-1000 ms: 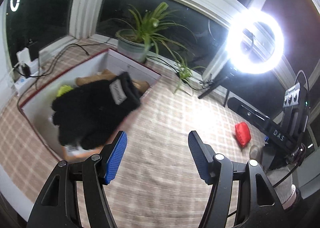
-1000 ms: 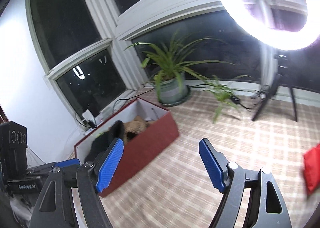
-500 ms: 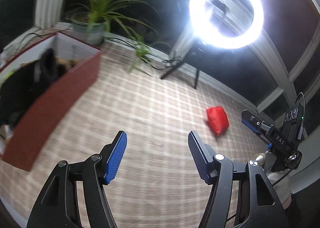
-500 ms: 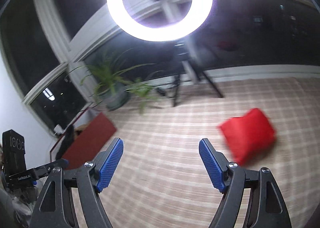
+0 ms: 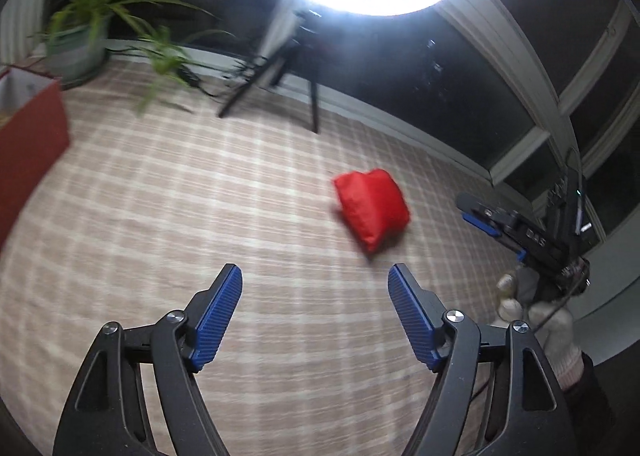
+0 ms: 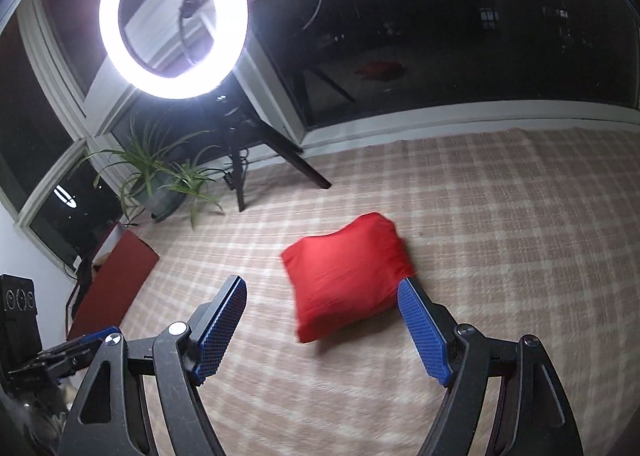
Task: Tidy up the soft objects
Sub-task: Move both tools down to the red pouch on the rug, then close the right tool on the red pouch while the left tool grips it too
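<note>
A red soft cushion (image 6: 346, 274) lies on the plaid mat; it also shows in the left wrist view (image 5: 372, 209). My right gripper (image 6: 322, 322) is open and empty, just in front of the cushion, with its right fingertip close to the cushion's right corner. My left gripper (image 5: 314, 312) is open and empty, above bare mat, short and left of the cushion. The red storage box (image 5: 28, 135) stands at the left edge; it is far left in the right wrist view (image 6: 112, 288). Its contents are mostly hidden.
A lit ring light (image 6: 174, 15) on a tripod (image 6: 240, 159) stands at the back by the windows. A potted plant (image 5: 80, 27) sits at the back left with cables near it. The right gripper's body (image 5: 524, 234) and gloved hand show at the right.
Both grippers have swung right, away from the box with the black glove in it, toward the red cushion. The cushion is now much closer to the right gripper. Both stay open.
</note>
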`<state>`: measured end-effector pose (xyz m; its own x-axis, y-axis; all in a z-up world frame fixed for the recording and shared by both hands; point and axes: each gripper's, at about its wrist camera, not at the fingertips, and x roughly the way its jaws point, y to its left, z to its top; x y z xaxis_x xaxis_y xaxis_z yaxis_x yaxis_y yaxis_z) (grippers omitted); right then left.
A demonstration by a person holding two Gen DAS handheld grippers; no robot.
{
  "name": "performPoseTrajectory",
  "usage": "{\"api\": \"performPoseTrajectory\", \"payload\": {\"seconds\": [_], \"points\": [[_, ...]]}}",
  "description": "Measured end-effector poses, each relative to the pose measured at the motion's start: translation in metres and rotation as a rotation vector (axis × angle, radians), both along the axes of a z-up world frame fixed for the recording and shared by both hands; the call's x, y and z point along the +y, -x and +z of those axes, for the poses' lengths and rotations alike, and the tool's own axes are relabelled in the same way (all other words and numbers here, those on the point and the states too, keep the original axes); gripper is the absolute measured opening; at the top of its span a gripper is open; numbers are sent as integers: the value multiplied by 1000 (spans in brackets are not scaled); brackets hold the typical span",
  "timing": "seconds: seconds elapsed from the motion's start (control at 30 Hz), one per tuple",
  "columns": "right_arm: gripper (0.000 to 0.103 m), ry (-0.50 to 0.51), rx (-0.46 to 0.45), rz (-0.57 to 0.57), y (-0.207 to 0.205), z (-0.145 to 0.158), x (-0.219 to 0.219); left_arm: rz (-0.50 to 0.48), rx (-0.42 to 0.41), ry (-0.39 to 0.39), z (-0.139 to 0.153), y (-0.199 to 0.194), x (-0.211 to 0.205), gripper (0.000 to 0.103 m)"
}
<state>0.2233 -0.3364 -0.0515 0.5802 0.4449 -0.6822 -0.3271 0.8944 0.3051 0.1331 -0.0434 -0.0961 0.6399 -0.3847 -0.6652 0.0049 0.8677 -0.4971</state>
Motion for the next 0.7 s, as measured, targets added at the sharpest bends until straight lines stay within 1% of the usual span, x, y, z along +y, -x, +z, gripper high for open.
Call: {"api": "performPoseTrajectory", "payload": {"seconds": [0.13,0.27,0.4,0.53,0.7], "points": [[75,10,31,30,-24,-9,-15,-51,14,-8,-5,-26,-33,75],[75,5,90,69,-50,-24,-18,-90,51,2,-18,-58,-58,75],[75,9,152,95,-75,-45,-18,-100,87,30,-31,-85,-70,75],[75,-5,190,114,-90,-61,-21,-106,120,57,-46,-109,-80,75],[75,-41,236,140,-103,-74,-21,-129,158,61,-62,-130,-92,76]]}}
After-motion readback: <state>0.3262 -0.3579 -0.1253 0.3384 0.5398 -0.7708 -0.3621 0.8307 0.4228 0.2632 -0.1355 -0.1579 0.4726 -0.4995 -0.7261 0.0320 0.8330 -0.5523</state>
